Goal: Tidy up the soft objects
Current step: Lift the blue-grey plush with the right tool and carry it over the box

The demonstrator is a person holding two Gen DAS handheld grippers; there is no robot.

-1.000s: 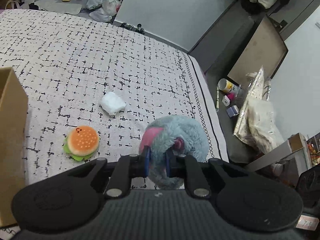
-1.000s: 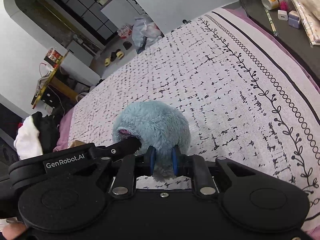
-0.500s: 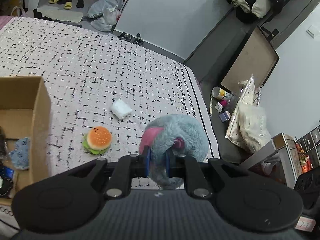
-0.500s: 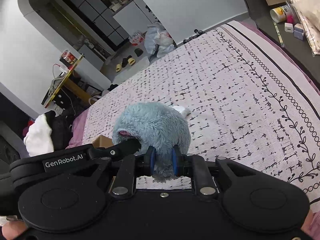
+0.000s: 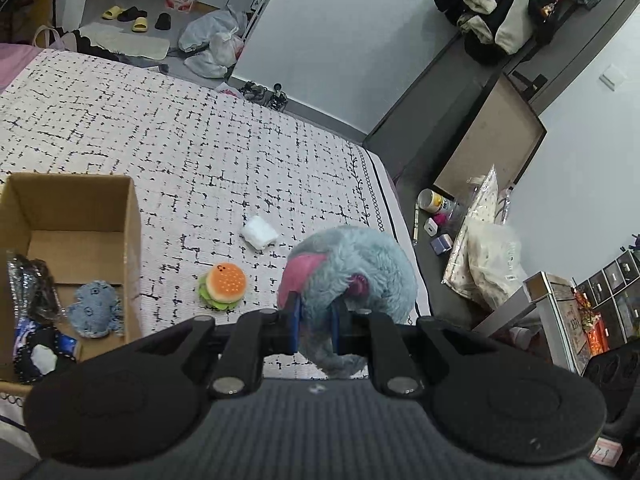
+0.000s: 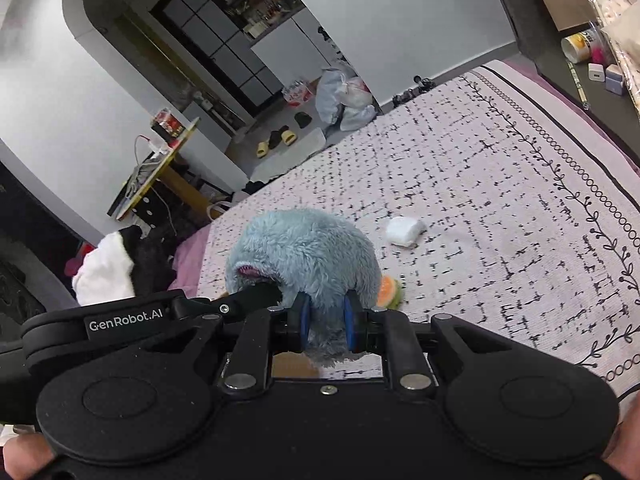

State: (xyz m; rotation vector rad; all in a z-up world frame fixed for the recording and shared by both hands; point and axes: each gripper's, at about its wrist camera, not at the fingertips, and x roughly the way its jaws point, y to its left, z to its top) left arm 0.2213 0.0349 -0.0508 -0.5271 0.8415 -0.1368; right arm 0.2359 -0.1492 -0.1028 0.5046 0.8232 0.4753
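A fluffy blue-grey plush toy (image 5: 352,268) with pink patches hangs above the patterned bedspread (image 5: 180,152). My left gripper (image 5: 315,326) is shut on its lower fur, and my right gripper (image 6: 325,326) is shut on the same plush toy (image 6: 304,256) from the other side. A burger plush (image 5: 222,286) and a small white soft lump (image 5: 260,233) lie on the bed below. An open cardboard box (image 5: 132,240) sits at the left, holding a small blue denim toy (image 5: 96,310) and dark items. The burger plush (image 6: 388,292) peeks out beside the toy in the right wrist view.
The bed's right edge drops to a dark floor strip with a cup (image 5: 434,202), small boxes and plastic bags (image 5: 492,256). Slippers (image 5: 128,16) and bags lie on the floor beyond the bed. A pile of clothes (image 6: 108,276) sits left of the bed.
Both grippers have risen with the plush toy between them. The view has pulled back, so the cardboard box's inside and its contents now show at the left.
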